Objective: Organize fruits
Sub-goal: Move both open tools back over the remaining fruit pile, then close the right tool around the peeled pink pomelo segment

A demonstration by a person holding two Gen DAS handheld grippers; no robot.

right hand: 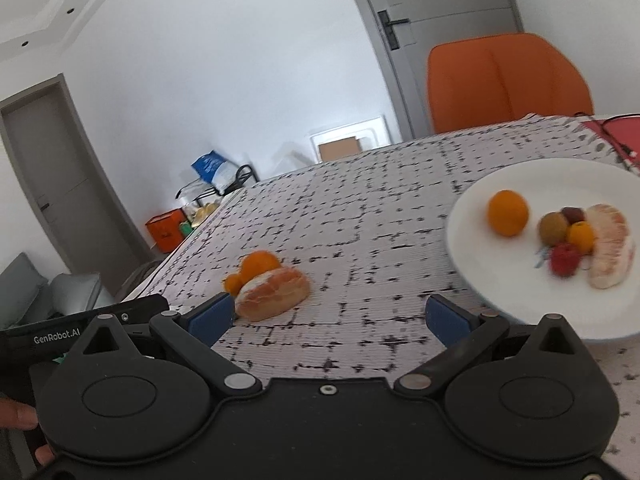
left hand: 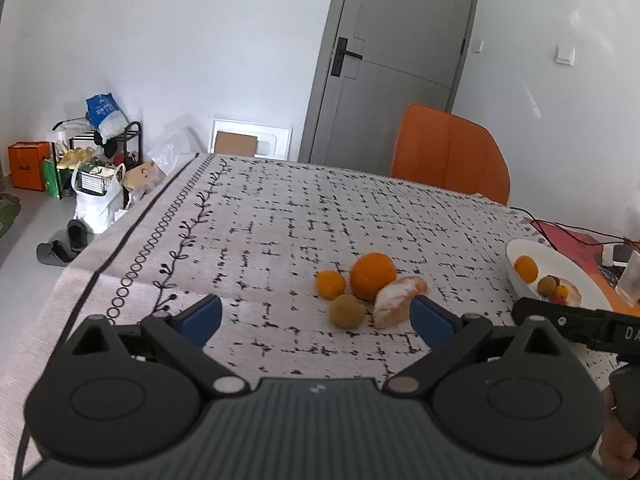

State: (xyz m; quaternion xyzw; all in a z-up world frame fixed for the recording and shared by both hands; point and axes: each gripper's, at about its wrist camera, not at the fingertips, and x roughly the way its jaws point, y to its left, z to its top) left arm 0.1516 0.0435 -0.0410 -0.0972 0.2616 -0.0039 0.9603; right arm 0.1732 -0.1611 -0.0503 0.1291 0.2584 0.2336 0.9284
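Fruits [left hand: 362,292] lie clustered on the table [left hand: 260,216] – four pieces at twelve o'clock of the left gripper [left hand: 316,316], fingers spread and empty. Right gripper [right hand: 330,316] is likewise open. Several already sit on the plate [right hand: 472,196] – next, close on the nearest segment [left hand: 398,300].

White walls, grey door [left hand: 394,64] with black handle, orange chair [left hand: 450,152] behind the patterned tablecloth [left hand: 280,216], black rack [left hand: 100,148] with bags by the left wall, pale grey floor [left hand: 24,240], orange box [left hand: 28,165], possibly a framed panel [left hand: 251,139] leaning on the wall.
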